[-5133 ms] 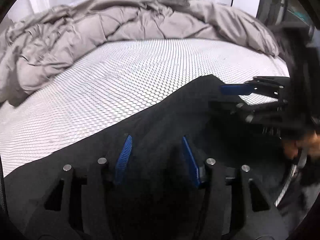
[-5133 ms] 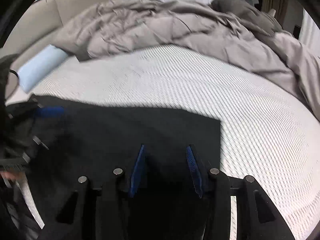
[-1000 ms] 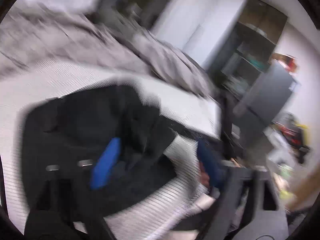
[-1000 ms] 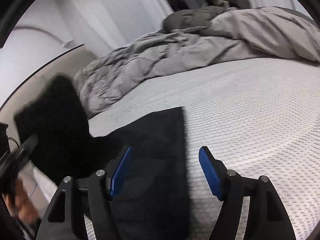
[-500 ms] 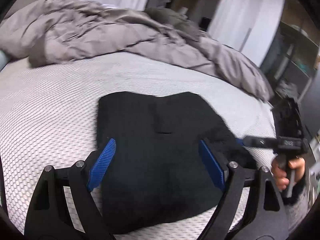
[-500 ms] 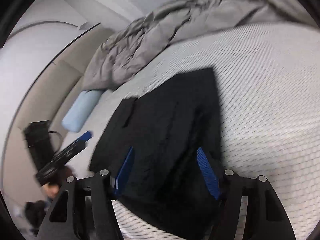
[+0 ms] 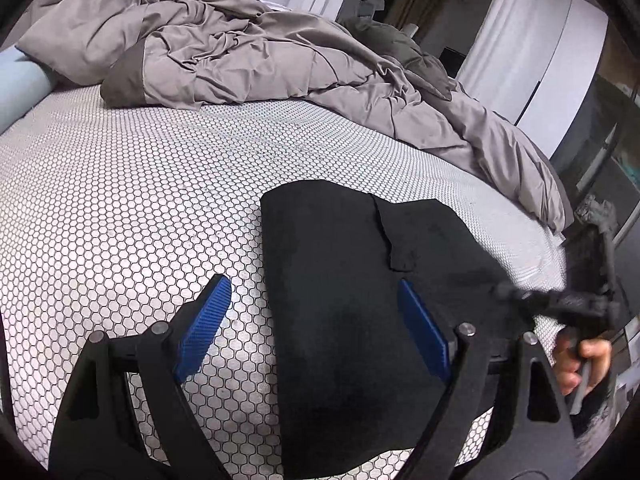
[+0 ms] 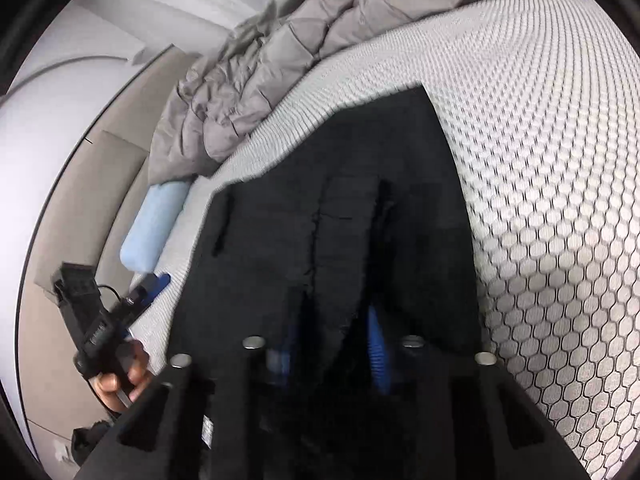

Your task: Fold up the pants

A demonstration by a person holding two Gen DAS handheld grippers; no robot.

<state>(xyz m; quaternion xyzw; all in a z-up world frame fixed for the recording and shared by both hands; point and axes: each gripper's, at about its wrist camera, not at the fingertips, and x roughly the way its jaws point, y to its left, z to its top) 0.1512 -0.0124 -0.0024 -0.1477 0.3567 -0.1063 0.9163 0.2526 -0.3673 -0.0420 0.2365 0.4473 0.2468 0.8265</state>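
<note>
Pants (image 7: pixel 360 320): black, folded into a compact block, lying flat on the honeycomb-patterned mattress (image 7: pixel 140 200), centre to lower right of the left wrist view.
Left gripper (image 7: pixel 316 328): fingers spread wide, holding nothing, one blue pad over mattress, one over pants.
Right gripper (image 8: pixel 332 344): fingers narrowed around a fold of the pants; blurred.
Grey duvet (image 7: pixel 240 48): crumpled, upper frame.
Light blue pillow (image 8: pixel 154 228): left of centre.
</note>
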